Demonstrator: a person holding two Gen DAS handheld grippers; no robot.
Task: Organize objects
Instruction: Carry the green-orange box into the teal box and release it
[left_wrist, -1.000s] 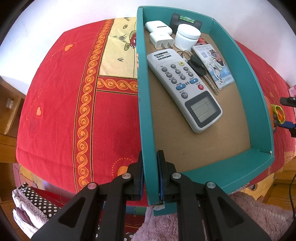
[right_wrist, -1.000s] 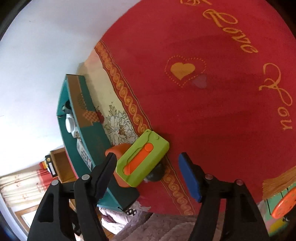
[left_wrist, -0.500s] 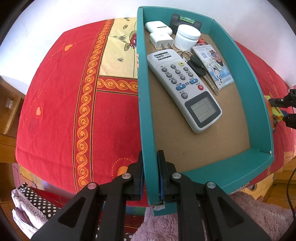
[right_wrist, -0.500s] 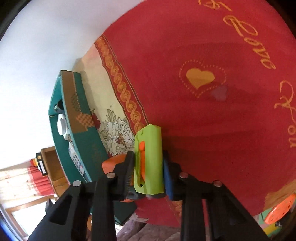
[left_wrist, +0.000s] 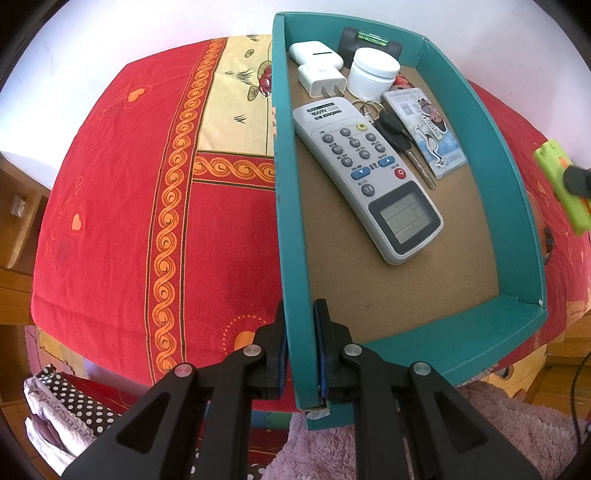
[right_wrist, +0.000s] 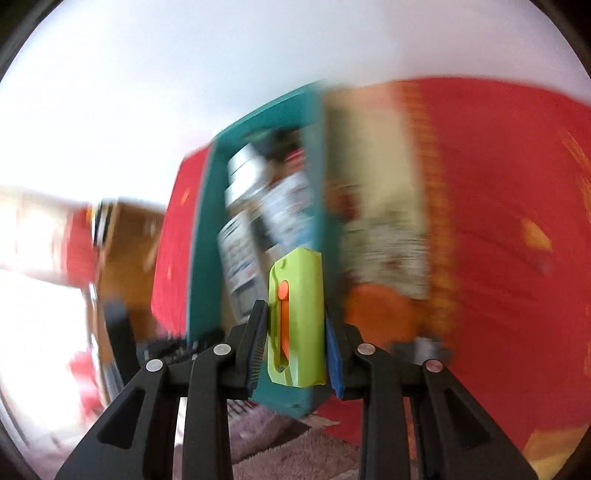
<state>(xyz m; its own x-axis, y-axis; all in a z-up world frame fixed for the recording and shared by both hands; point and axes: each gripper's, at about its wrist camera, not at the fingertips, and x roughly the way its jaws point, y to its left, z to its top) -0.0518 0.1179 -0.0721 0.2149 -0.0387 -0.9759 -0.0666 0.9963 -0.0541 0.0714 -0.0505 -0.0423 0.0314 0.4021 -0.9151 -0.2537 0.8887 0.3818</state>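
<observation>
1. One teal tray (left_wrist: 513, 206), largest piece on the red cloth (left_wrist: 110, 221): thin-walled, light, probably card, likely to flex if lifted by one wall. Clamped at its near left wall by the left gripper (left_wrist: 300, 347), jaws clenched on that wall.
2. One grey remote (left_wrist: 365, 173) lying inside: rigid, smooth, best taken across its narrow width.
3. One green cutter (right_wrist: 297, 321) with orange slider: light hard plastic, slick-sided. Pinched across its flat sides by the right gripper (right_wrist: 295, 350), carried above the tray's right wall.
4. One white jar (left_wrist: 373, 74), two white chargers (left_wrist: 321, 77), one keyring (left_wrist: 399, 140), one card (left_wrist: 424, 133): small, light.
</observation>
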